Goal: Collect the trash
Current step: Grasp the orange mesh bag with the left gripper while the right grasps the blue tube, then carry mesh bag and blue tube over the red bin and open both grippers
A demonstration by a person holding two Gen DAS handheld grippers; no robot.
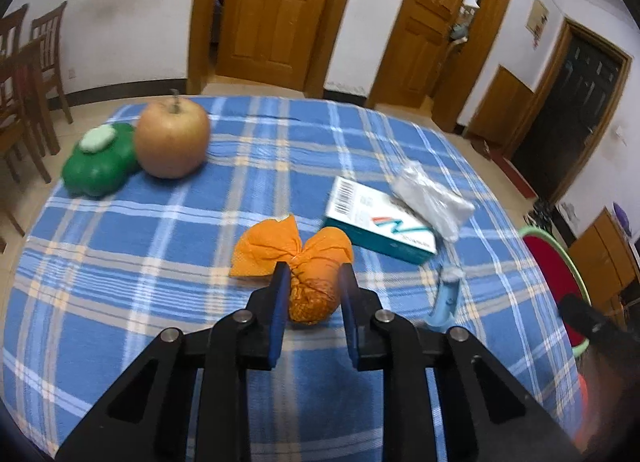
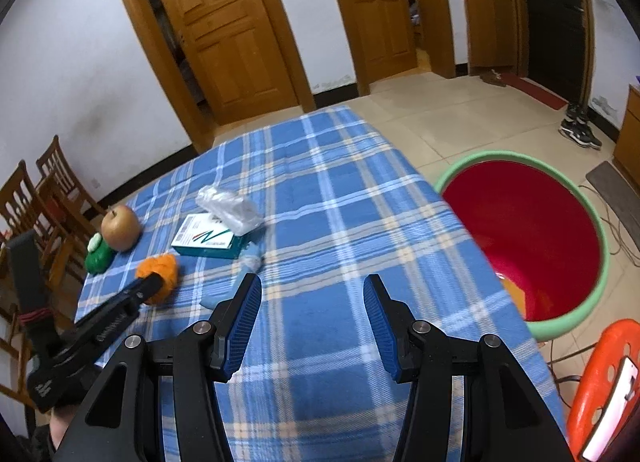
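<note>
left gripper (image 1: 314, 282) seemingly half-closed, angled low; right gripper (image 2: 312, 298) spread wide, hovering.

The left claw (image 1: 314, 274) covers the lower sides of the orange wad (image 1: 308, 262), so contact cannot be told. The box (image 1: 380, 221) print is too blurred to read, and the crumpled plastic (image 1: 432, 197) hides its far corner. The basin (image 1: 552, 262) is cut by the picture's right edge.

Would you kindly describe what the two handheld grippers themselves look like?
Both the left gripper and right gripper share one design: matte black linkage arms with triangular cut-outs and silver round pivot pins, carrying jaws faced with blue ribbed pads. No cables or sleeves show.
</note>
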